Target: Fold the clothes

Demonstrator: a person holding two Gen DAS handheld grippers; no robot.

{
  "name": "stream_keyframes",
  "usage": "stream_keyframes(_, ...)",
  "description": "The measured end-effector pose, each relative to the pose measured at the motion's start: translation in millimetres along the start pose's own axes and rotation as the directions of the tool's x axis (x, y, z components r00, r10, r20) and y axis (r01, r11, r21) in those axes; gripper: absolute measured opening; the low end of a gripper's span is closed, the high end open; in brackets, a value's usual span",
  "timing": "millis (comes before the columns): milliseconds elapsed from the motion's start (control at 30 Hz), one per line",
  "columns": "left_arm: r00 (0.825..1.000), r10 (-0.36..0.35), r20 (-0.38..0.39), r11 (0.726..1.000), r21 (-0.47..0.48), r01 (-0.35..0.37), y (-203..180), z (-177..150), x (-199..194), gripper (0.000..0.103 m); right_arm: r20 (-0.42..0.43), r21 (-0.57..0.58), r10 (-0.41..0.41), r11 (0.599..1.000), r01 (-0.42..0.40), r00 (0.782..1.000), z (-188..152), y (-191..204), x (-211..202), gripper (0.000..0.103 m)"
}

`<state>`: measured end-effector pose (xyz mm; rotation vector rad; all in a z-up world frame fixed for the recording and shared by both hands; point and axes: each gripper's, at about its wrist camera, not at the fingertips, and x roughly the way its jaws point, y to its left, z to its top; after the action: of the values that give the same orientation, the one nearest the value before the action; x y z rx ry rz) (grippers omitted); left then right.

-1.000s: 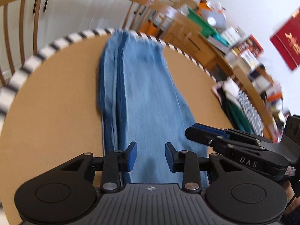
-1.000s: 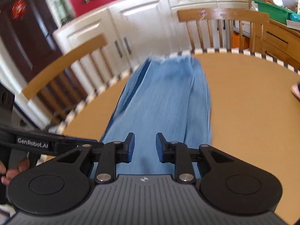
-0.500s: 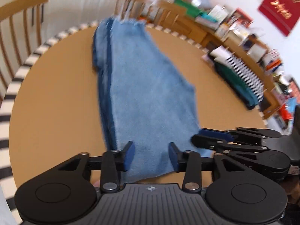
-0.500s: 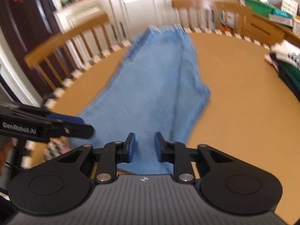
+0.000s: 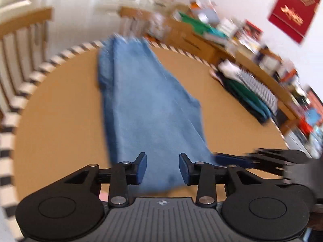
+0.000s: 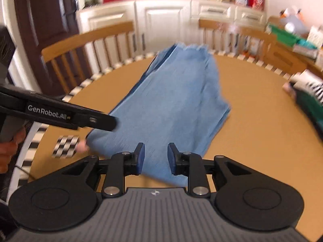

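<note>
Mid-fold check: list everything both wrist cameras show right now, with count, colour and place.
jeans: one, light blue, lengthwise down the table's middle.
table: one, tan top, black-and-white striped rim.
folded clothes stack: one, green, dark and striped, at the table's far right edge.
chairs: at least two, wooden, behind the table.
cupboards: white, back wall.
red hanging: one, on the wall.
left gripper: black, blue pads, jaws opening, over the jeans' near end.
right gripper: black, blue pads, jaws opening, over the jeans' near end.
</note>
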<state>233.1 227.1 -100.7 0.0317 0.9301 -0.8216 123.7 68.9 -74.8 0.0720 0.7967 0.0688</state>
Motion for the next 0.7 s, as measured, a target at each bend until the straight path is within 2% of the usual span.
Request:
stream_keyframes(67, 0.999, 0.03, -0.029, 1.0, 0.009, -0.03, 2, -9, 14, 0.031, -0.026, 0.015, -0.01, 1.0, 0.011, 1.0, -8, -3, 12, 0.022)
stream_keyframes(133, 0.999, 0.03, -0.023, 1.0, 0.01, -0.029, 8, -15, 17, 0.027, -0.028, 0.043, -0.007, 0.999, 0.009, 1.0, -11, -7, 18, 0.022)
stream_keyframes(233, 0.999, 0.027, -0.028, 1.0, 0.016, -0.027, 9, -15, 16, 0.027, -0.032, 0.096, 0.006, 0.995, -0.002, 0.999, -10, -13, 20, 0.022)
stream_keyframes(500, 1.0, 0.001, -0.015, 1.0, -0.021, -0.002, 18, -17, 15, 0.024, -0.041, 0.087, 0.009, 0.996, -0.005, 0.999, -12, -9, 16, 0.023)
stream_keyframes(567, 1.0, -0.002, -0.028, 0.997, -0.074, 0.0, 24, -12, 7, 0.021, -0.054, 0.135, 0.047, 0.99, -0.039, 0.997, -7, -18, 10, 0.024)
stream_keyframes(600, 1.0, -0.015, -0.023, 0.992, -0.128, 0.011, 29, -10, -2, 0.027, -0.059, 0.188, 0.071, 0.98, -0.058, 0.996, -4, -25, 3, 0.026)
stream_keyframes(633, 0.999, -0.033, -0.011, 0.982, -0.188, 0.03, 35, -9, -12, 0.046, -0.038, 0.266, 0.084, 0.961, -0.071, 0.996, -3, -35, -7, 0.041)
stream_keyframes(667, 0.999, -0.048, -0.005, 0.966, -0.256, 0.045, 43, -10, -20, 0.054, -0.014, 0.355, 0.096, 0.931, -0.084, 0.995, -7, -47, -15, 0.065)
stream_keyframes(700, 0.998, -0.062, -0.005, 0.942, -0.33, 0.057, 52, -12, -26, 0.063, 0.008, 0.443, 0.107, 0.891, -0.1, 0.994, -11, -60, -23, 0.071)
